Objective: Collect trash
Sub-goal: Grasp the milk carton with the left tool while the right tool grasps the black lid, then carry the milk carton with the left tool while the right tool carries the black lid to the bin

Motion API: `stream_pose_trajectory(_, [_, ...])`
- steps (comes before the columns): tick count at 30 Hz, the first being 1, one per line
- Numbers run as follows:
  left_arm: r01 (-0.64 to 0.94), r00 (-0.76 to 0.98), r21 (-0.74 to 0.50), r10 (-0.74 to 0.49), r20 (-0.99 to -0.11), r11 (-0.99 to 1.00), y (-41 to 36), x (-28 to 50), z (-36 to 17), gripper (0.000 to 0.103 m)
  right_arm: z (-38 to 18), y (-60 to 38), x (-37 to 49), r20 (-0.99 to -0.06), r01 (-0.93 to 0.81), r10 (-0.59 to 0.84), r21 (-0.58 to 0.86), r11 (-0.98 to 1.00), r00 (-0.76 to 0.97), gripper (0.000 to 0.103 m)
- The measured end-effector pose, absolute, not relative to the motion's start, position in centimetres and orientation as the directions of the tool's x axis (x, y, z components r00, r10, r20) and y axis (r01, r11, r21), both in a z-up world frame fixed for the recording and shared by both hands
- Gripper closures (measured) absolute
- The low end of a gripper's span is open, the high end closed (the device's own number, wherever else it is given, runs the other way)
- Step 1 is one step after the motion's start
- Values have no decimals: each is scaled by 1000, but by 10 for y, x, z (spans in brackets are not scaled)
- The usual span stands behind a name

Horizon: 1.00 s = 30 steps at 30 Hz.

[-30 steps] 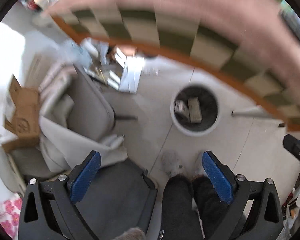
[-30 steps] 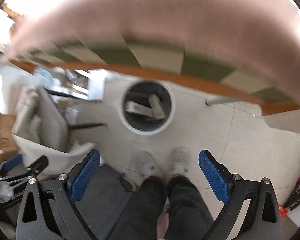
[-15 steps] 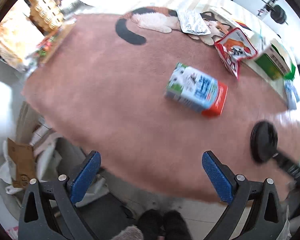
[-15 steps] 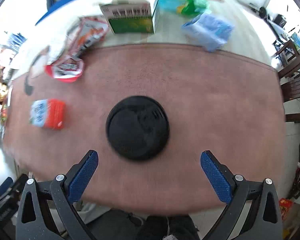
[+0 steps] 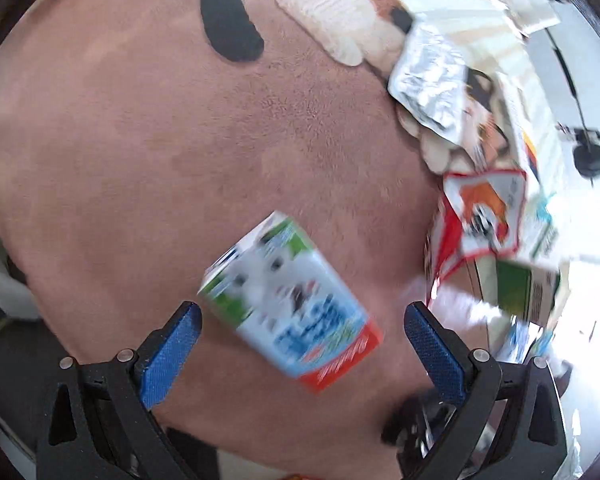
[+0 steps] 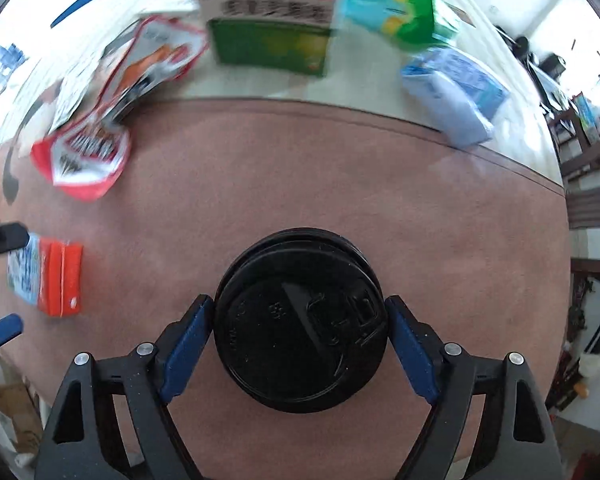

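- Right wrist view showed the right gripper (image 6: 300,330) with its blue pads touching both sides of a black cup lid (image 6: 300,320) at 6 o'clock; half a second earlier the jaws had stood wide with the lid lying well ahead.
- Whether the pads were squeezing yet could not be told.
- Left wrist view showed the left gripper (image 5: 300,340) wide open and empty, a milk carton (image 5: 288,304) lying slantwise between its pads at 6 o'clock, much nearer than before.
- Farther off, a red snack bag (image 5: 484,216) lay at 3 o'clock and a foil wrapper (image 5: 428,80) at 1 o'clock on the pink mat (image 5: 140,140).
- Both grabs looked about to begin; nothing from the table seemed collected yet.
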<state>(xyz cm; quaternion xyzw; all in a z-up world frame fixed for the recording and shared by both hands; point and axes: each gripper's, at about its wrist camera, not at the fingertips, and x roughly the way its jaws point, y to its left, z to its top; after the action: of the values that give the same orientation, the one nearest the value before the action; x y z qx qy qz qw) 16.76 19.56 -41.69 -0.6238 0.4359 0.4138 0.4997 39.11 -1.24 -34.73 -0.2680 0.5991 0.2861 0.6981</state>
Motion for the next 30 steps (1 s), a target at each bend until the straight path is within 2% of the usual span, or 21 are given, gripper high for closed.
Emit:
stream_pose_trajectory(1, [-963,255,-239,-133,-958,-125,199,169,-422,10,-345,-15,394,-990,-719,75,-35,694,120,16])
stream_pose_trajectory(2, [-969,232,-218,-125,-965,-114,201,172,-421,12,-344,-16,399,-990,-719,70,-40,694,123,16])
stream_pose_trajectory(4, [-986,165,-166,-91,-982,-2,198,184,-415,33,-344,-18,404,-992,-725,65,-36,688,111,16])
stream_pose_trajectory(8, [-936,54,-39,35,-998,349,163,201,-401,34,-351,-31,416,-997,-742,47,-17,671,65,15])
stream_pose_trajectory(10, [-896,6,25,68,-998,444,149,203,-403,35,-356,-37,416,-998,-746,30,-16,666,48,15])
stream_pose_trajectory(12, [-889,-21,25,14,-1000,458,143,198,-417,33,-364,-36,415,-998,-743,37,-12,669,49,13])
stream_pose_trajectory(15, [-917,20,-16,5,-1000,397,151,185,-419,34,-368,-31,410,-998,-734,22,-31,678,62,13])
stream_pose_trajectory(18, [-917,18,-3,33,-999,398,150,181,-419,36,-364,-36,410,-998,-741,24,-29,671,61,12])
stream_pose_trajectory(19, [-915,22,-2,45,-999,405,148,181,-418,45,-363,-35,410,-998,-742,28,-27,670,62,12])
stream_pose_trajectory(20, [-911,26,1,61,-998,412,142,188,-413,48,-364,-40,412,-997,-743,30,-28,668,64,13])
stream_pose_trajectory(23, [-894,26,15,85,-996,449,127,191,-408,48,-369,-29,404,-997,-733,40,-26,680,72,16])
stream_pose_trajectory(30, [-866,45,42,161,-986,499,89,200,-392,50,-348,-66,401,-990,-718,128,44,694,64,17])
